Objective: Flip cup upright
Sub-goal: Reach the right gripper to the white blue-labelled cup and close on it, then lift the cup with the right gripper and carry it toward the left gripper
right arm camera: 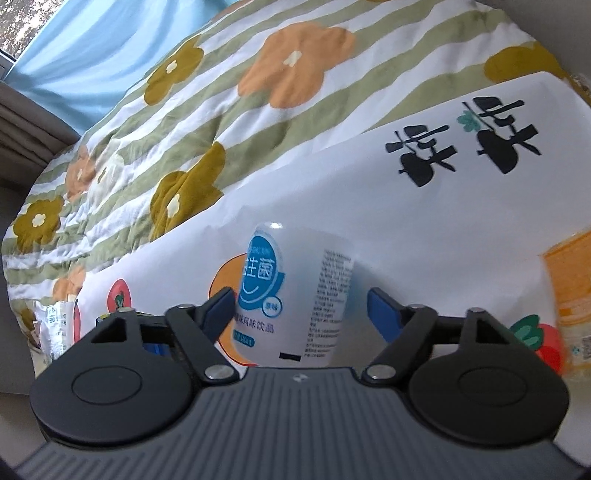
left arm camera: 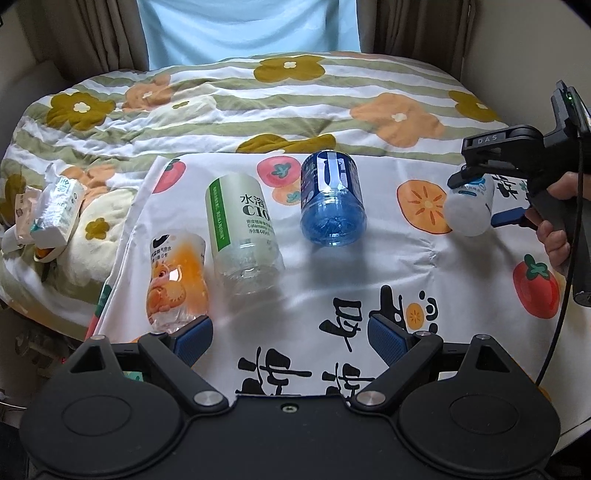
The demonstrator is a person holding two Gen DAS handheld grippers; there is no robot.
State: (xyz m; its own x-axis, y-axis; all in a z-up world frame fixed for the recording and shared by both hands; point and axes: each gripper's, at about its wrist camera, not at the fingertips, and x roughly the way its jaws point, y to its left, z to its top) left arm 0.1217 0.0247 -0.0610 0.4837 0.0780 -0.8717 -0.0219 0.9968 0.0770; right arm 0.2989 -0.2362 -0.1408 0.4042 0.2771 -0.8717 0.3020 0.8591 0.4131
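Several cups cut from bottles stand upside down on the white printed cloth (left arm camera: pixel 332 266): an orange cartoon one (left arm camera: pixel 177 277), a green-labelled clear one (left arm camera: pixel 242 229) and a blue one (left arm camera: pixel 330 195). A white cup with a blue label (left arm camera: pixel 469 208) lies between the fingers of my right gripper (left arm camera: pixel 476 201), tilted off the cloth. In the right wrist view the white cup (right arm camera: pixel 295 291) touches the left finger (right arm camera: pixel 218 310); a gap shows beside the right finger (right arm camera: pixel 382 310). My left gripper (left arm camera: pixel 291 338) is open and empty, low at the cloth's near edge.
A flowered quilt (left arm camera: pixel 258 96) covers the bed under the cloth. Crumpled packets (left arm camera: pixel 48 210) lie at the left. A blue curtain (left arm camera: pixel 247 29) hangs behind. An orange cup (right arm camera: pixel 569 295) shows at the right edge of the right wrist view.
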